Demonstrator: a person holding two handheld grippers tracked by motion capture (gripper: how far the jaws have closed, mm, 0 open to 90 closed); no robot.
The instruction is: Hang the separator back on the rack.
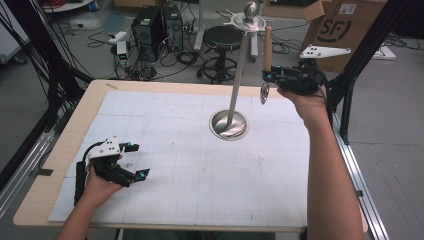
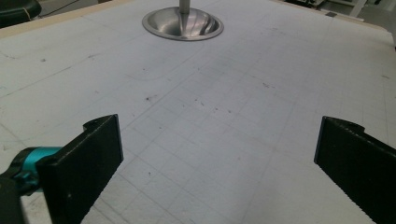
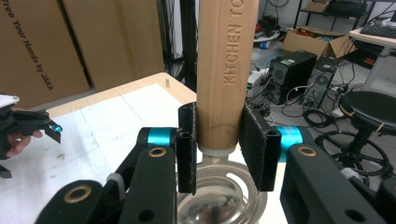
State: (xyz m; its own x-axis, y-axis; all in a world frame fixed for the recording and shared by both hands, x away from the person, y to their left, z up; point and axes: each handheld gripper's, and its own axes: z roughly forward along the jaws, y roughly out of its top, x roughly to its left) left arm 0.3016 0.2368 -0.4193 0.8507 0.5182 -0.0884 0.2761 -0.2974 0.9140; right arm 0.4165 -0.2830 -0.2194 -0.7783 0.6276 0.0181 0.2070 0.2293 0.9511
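Observation:
A kitchen tool with a wooden handle (image 1: 268, 47) and a round metal head (image 1: 264, 93) hangs upright above the table's far right. My right gripper (image 1: 270, 75) is shut on the handle's lower end. The right gripper view has the handle (image 3: 226, 70), stamped "KITCHEN TO…", clamped between the pads (image 3: 254, 144), with the metal head (image 3: 219, 200) below. A steel utensil stand (image 1: 239, 75) rises from its dish-shaped base (image 1: 228, 124) just left of the tool; hooks (image 1: 250, 20) crown it. My left gripper (image 1: 139, 160) rests open on the mat at near left, its jaws wide apart (image 2: 219, 154), pointing toward the base (image 2: 183, 24).
A white gridded mat (image 1: 175, 165) covers the wooden table. Beyond the far edge stand a black stool (image 1: 223, 37), computer towers (image 1: 156, 25) and a cardboard box (image 1: 345, 25). Black frame posts (image 1: 350, 85) flank the right side.

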